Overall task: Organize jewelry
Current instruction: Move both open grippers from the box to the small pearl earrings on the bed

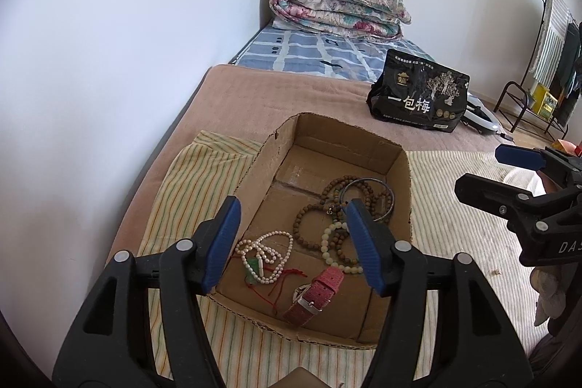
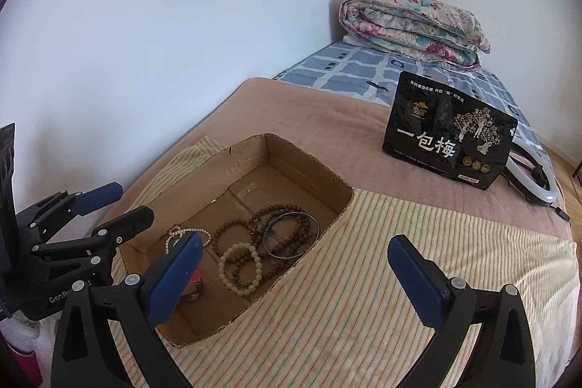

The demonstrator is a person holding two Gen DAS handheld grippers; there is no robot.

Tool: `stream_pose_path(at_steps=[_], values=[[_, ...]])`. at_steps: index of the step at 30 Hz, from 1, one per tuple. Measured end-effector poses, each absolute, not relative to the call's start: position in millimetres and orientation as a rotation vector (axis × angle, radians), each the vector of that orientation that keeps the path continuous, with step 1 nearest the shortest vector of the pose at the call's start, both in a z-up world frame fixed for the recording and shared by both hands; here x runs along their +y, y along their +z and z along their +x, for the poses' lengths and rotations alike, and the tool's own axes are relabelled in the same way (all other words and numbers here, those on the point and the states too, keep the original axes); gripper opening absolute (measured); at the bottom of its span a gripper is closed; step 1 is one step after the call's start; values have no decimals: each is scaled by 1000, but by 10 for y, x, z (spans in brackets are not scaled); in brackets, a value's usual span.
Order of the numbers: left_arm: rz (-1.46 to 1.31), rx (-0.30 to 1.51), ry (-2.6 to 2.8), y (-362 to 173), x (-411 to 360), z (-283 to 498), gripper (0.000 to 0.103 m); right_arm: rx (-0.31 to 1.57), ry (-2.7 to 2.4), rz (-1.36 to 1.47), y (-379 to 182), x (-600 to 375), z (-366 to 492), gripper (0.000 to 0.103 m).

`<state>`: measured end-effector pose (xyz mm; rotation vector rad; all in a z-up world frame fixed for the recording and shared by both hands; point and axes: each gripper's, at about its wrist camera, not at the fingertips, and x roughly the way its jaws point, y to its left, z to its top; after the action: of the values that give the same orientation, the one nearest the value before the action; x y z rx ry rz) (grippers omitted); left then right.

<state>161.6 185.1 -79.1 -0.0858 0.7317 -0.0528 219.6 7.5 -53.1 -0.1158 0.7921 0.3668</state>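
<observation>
An open cardboard box (image 1: 398,170) (image 2: 254,148) lies on a striped cloth on the bed. Inside it lie a pearl necklace (image 1: 267,255) (image 2: 183,233), wooden bead bracelets (image 1: 316,224) (image 2: 254,224), a pale bead bracelet (image 1: 329,242) (image 2: 240,264), a metal bangle (image 1: 378,199) (image 2: 291,235) and a red-strapped watch (image 1: 314,297). My left gripper (image 1: 294,246) is open and empty above the box's near end. My right gripper (image 2: 294,264) is open and empty, over the box's right wall and the cloth; it also shows in the left wrist view (image 1: 476,170).
A black snack bag (image 1: 418,93) (image 2: 451,140) stands on the brown blanket (image 1: 272,97) behind the box. A folded floral quilt (image 1: 338,6) (image 2: 411,24) lies at the bed's far end. A white wall runs along the left. A clothes rack (image 1: 545,60) stands far right.
</observation>
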Motion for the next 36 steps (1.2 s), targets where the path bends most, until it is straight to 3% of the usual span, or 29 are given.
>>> stream_pose_path(at_steps=[2,36], values=[[-90,717,-53,-758,1831,1587,74,789,359,-117,-509,26,2175,103],[5,680,-204,-525,687,1340,75,732,183,-39,-426,-1777,1809,103]])
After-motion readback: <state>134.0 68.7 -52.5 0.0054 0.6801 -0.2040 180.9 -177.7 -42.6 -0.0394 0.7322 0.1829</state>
